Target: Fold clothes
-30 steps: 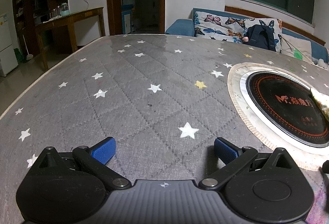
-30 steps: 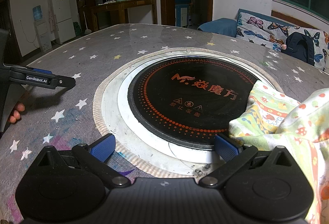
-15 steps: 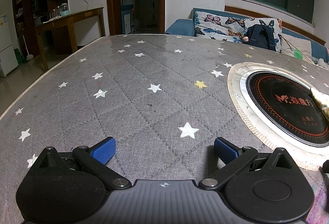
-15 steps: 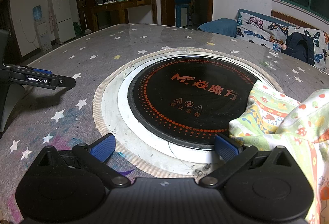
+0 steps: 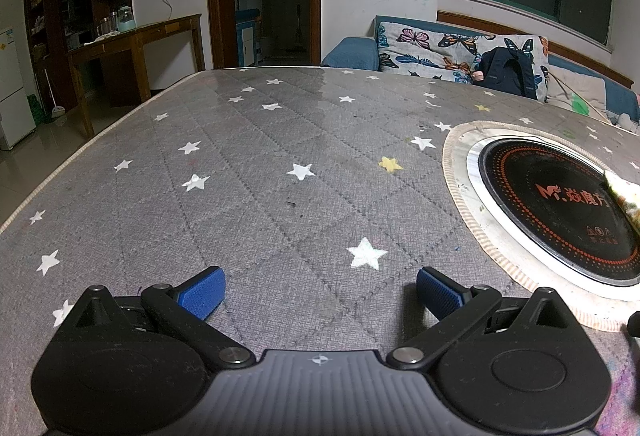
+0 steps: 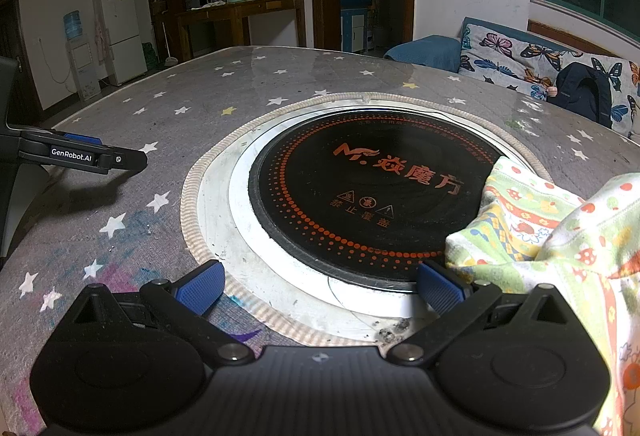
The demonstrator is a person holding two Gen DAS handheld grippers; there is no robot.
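The left gripper hangs low over the desk, its blue-padded fingers spread wide with nothing between them. Beneath it lies the desk's grey quilted cover printed with white stars. The right gripper is likewise spread wide and empty, poised at the near rim of a round black induction hob with orange lettering, set into the desk inside a pale ring. Just beside its right finger, a crumpled pale green garment with red and yellow prints lies on the desk, one corner overlapping the hob. Whether the finger touches the cloth cannot be told. Beyond stands a blue sofa with butterfly cushions.
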